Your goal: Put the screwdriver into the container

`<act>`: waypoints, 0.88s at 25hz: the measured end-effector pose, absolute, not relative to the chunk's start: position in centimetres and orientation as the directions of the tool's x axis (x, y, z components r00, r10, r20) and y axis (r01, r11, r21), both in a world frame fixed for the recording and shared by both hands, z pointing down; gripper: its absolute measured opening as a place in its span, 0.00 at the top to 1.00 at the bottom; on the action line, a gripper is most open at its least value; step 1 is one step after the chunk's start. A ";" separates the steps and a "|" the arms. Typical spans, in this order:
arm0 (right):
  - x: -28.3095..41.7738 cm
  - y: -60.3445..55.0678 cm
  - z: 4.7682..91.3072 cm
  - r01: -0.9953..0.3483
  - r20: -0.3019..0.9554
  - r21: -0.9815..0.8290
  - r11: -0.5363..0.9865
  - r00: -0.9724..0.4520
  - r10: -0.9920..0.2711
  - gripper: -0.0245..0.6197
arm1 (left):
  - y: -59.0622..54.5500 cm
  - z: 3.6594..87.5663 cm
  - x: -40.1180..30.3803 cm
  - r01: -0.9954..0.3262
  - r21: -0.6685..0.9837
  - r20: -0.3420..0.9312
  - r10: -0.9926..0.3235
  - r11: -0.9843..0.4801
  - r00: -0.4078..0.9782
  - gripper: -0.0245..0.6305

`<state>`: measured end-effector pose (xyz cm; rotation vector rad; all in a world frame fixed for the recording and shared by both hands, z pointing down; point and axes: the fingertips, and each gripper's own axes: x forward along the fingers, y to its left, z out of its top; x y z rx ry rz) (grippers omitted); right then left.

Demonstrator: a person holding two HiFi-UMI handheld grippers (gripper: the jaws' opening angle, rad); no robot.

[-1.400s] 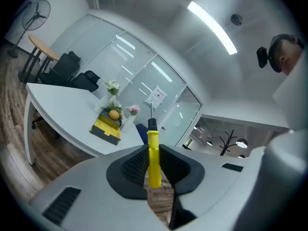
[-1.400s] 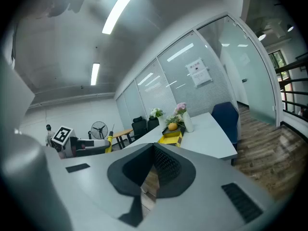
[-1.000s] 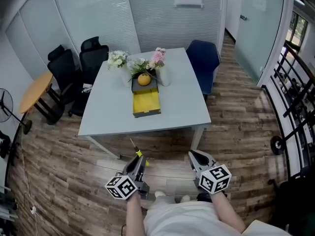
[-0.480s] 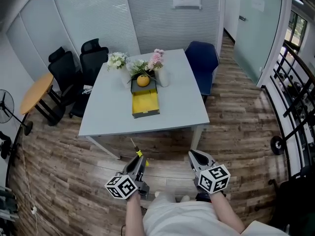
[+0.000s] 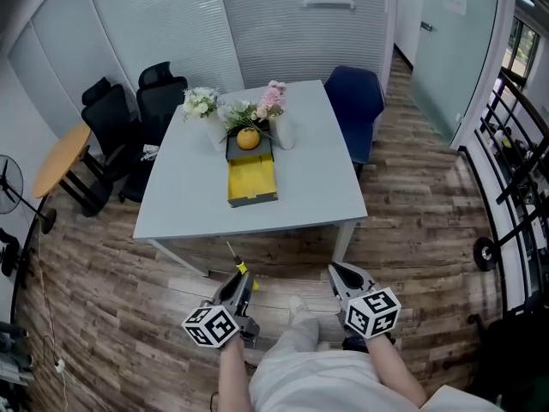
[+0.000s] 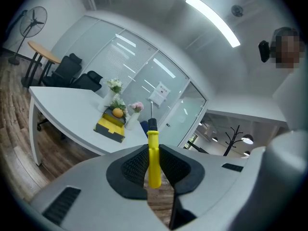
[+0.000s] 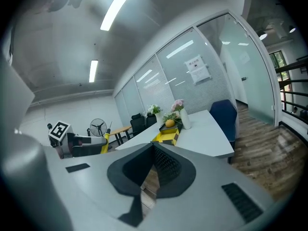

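Wood floor (image 5: pixel 420 196), grey table (image 5: pixel 313 174), glass walls (image 5: pixel 154 24)

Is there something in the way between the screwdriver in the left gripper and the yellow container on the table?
Nothing visible. The left gripper is shut on the screwdriver, over the floor short of the table. The tabletop in front of the yellow container is bare; the orange and flowers stand behind it.

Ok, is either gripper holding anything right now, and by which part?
The left gripper holds the screwdriver, with its jaws clamped on the yellow handle and the shaft pointing forward. The right gripper is shut on nothing.
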<state>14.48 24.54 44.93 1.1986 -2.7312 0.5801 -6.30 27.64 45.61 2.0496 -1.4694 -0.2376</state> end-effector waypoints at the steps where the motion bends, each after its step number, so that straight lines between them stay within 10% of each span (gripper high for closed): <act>1: 14.6 23.8 45.2 -0.731 0.249 -0.301 0.612 -0.680 -0.690 0.94 | 26.8 45.9 -6.3 -0.799 0.565 0.196 -0.907 -0.206 0.373 0.86; 22: 6.5 -2.5 49.8 -0.738 0.386 -0.301 0.603 -0.673 -0.631 0.94 | 2.0 51.6 -13.9 -0.783 0.613 0.305 -0.884 -0.103 0.355 0.86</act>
